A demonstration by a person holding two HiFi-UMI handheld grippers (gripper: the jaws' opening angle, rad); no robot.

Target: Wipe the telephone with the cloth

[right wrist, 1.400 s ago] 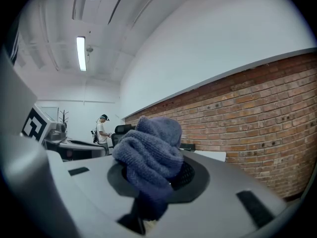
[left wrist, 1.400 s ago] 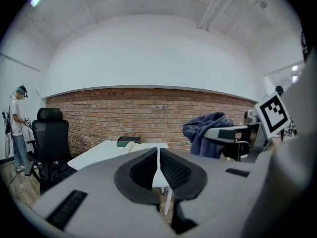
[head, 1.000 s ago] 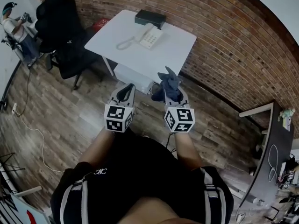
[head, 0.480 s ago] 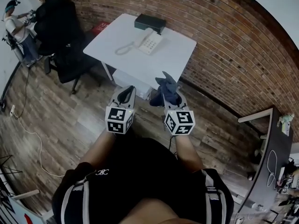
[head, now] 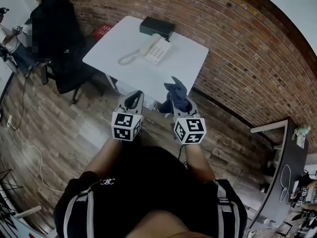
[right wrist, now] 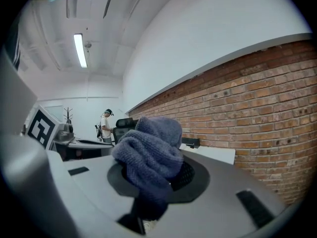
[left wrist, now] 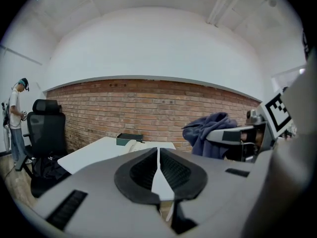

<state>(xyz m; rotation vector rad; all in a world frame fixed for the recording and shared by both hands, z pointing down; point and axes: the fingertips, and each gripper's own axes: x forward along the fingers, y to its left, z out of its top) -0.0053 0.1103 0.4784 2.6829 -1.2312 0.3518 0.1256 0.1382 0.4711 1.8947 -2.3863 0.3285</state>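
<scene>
Cloth (right wrist: 151, 155), blue-grey and bunched up, is pinched in my right tongs (head: 180, 103), which I hold over the wooden floor (head: 74, 128). Just beside them my left tongs (left wrist: 158, 167) are pressed together with nothing between. Farther ahead, well apart from both, the white telephone (head: 157, 50) sits on the white surface (head: 188, 58). Its handset (head: 128, 59) lies beside it, with a black box (head: 157, 28) behind.

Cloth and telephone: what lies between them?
Only a bare stretch of the white table separates the cloth from the telephone; the head view shows this.
</scene>
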